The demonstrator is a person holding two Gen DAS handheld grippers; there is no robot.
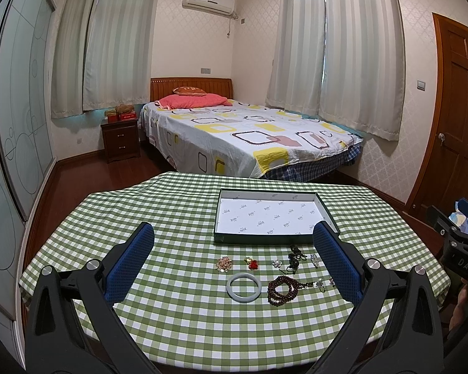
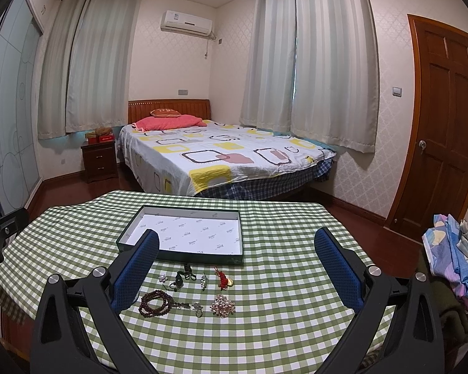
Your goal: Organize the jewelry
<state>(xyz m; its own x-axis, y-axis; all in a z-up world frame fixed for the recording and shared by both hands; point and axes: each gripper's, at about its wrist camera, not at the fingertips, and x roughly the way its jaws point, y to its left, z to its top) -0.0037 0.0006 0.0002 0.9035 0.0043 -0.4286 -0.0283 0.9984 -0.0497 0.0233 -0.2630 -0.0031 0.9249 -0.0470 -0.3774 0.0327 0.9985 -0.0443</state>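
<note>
Here — smooth round bangle [image 1: 244,287], beaded bracelet [image 1: 280,290] — both hand-held grippers [image 1: 234,258] [image 2: 237,265] wide, empty.

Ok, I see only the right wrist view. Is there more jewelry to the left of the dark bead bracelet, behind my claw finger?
Observer: Yes. A pale bangle lies flat on the cloth left of the bead bracelet, not touching it.
Operator: And is something else near this bangle?
Observer: A red charm lies just beyond it, between the bangle and the tray.
</note>
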